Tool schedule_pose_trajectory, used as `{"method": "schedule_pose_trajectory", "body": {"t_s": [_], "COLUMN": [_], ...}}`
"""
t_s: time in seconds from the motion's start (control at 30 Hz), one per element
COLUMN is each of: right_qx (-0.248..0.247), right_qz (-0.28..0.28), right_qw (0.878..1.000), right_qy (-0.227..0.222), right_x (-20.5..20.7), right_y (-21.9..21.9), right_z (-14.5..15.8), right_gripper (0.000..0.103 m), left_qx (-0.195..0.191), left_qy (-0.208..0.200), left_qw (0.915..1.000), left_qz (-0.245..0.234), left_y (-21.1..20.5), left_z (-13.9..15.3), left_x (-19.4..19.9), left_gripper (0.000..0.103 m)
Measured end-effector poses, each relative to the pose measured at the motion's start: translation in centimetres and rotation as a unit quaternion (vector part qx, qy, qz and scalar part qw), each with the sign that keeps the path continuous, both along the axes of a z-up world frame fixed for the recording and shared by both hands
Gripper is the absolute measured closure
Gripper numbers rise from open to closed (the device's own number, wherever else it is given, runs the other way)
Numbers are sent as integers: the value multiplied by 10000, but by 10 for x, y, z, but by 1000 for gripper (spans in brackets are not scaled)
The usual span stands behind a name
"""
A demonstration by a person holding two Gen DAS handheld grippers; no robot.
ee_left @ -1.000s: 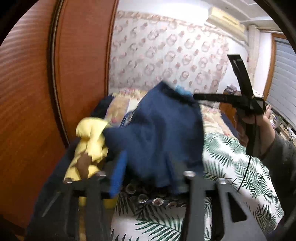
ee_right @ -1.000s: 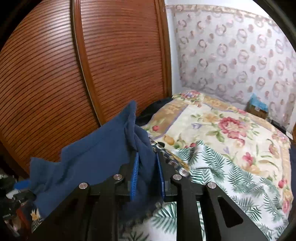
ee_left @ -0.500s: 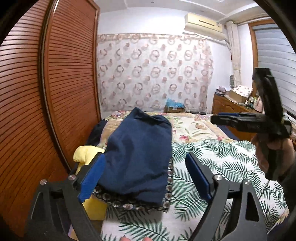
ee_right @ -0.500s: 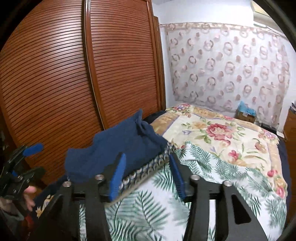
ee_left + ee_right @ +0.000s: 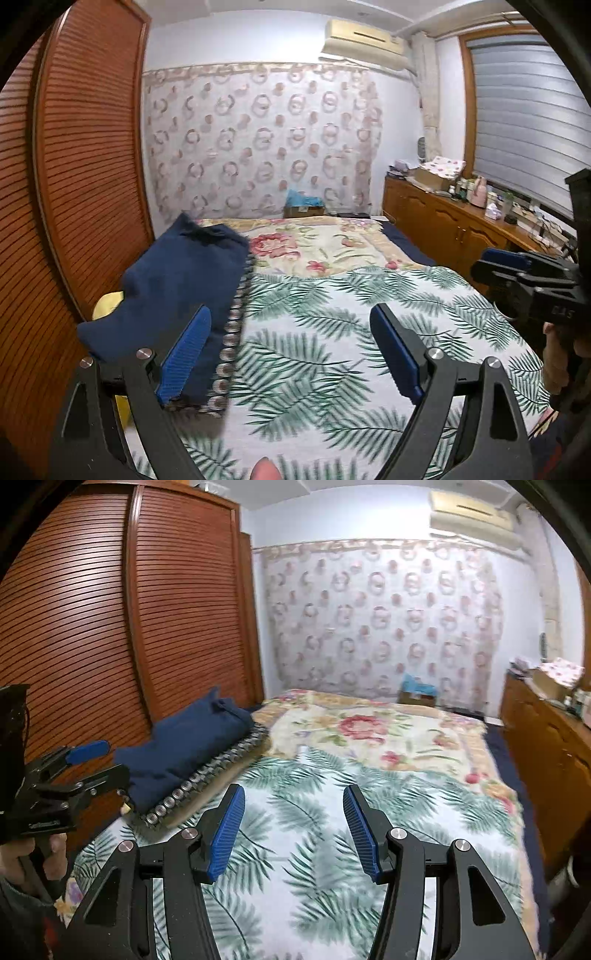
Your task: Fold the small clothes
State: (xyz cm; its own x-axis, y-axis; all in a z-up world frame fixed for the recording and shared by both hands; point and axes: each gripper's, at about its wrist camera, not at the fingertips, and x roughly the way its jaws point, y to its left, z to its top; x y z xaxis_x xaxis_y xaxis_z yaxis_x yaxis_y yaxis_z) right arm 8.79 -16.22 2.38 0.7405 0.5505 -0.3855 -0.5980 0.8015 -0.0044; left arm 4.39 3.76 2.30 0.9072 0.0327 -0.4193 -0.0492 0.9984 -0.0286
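Note:
A folded navy blue garment (image 5: pixel 184 280) lies at the left edge of the bed, on top of a folded cloth with a ring-patterned border (image 5: pixel 232 332). A bit of yellow garment (image 5: pixel 107 301) peeks out beneath it. My left gripper (image 5: pixel 290 321) is open and holds nothing; its left pad is in front of the navy garment, apart from it. My right gripper (image 5: pixel 293 797) is open over the leaf-print cover, with nothing between its pads. In the right wrist view the navy garment (image 5: pixel 192 742) lies to the left, with the left gripper (image 5: pixel 110 758) beside it in a hand.
Louvred wooden wardrobe doors (image 5: pixel 110 627) stand close along the bed's left side. The leaf-print cover (image 5: pixel 332 332) and a floral quilt (image 5: pixel 369 731) spread across the bed. A wooden sideboard (image 5: pixel 443 225) with clutter runs along the right. A cardboard box (image 5: pixel 303 210) sits at the far end.
Both grippers have opened and let go of the navy garment. It has dropped onto the pile at the bed's left edge. Both grippers have pulled back and swung right.

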Motion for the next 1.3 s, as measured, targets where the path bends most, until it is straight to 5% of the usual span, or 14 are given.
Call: {"method": "schedule_pose_trajectory", "body": {"t_s": [0.33, 0.63, 1.3], "right_qx": [233, 356, 257], "right_qz": [-716, -1155, -1267], "right_qw": [9968, 9923, 9913], "right_qy": [-264, -269, -249], "right_x": [-69, -100, -84], "right_y": [-52, -51, -31], "right_z": [22, 28, 30], "right_gripper": [45, 44, 36], "left_qx": [13, -103, -77], "left_qy": [-181, -307, -240], "left_qw": [9996, 9994, 9996], "left_qz": [-199, -71, 155], "left_y": [-42, -51, -48], "left_z": [25, 38, 31], "left_x": [-9, -19, -15], "left_gripper": [15, 15, 15]}}
